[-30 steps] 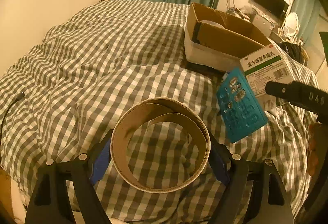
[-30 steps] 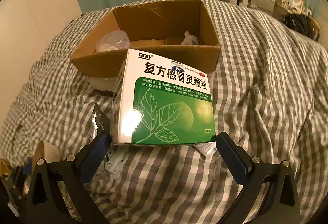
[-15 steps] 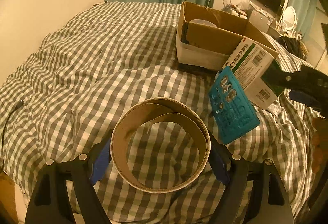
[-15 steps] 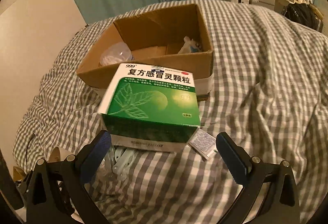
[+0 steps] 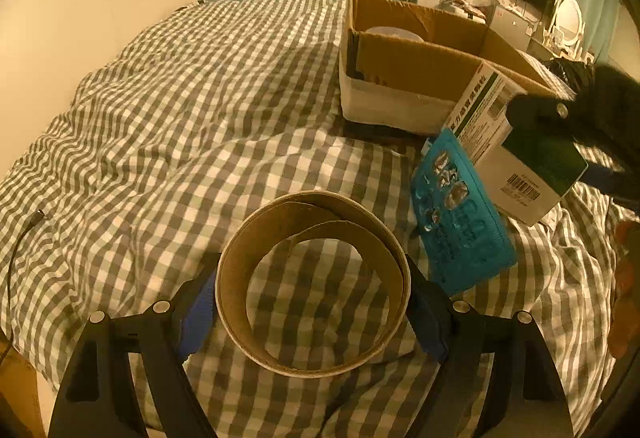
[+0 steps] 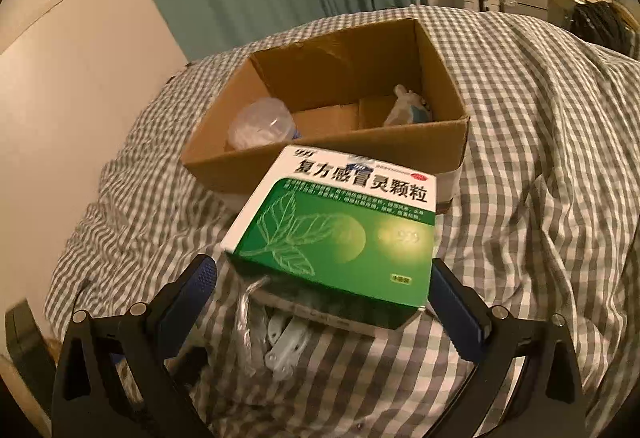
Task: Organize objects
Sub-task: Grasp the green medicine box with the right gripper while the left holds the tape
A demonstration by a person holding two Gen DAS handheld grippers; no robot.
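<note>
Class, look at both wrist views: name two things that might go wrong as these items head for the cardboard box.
1. The green medicine box looks gripped near one end by the right gripper, tilted; it may slip or knock the cardboard box wall.
2. The cardboard ring in the left gripper is thin; squeezing could deform it.

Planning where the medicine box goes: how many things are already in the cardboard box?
2 visible: a clear plastic container in the left part of the cardboard box, and a small pale item at the right. The near wall may hide more.
</note>
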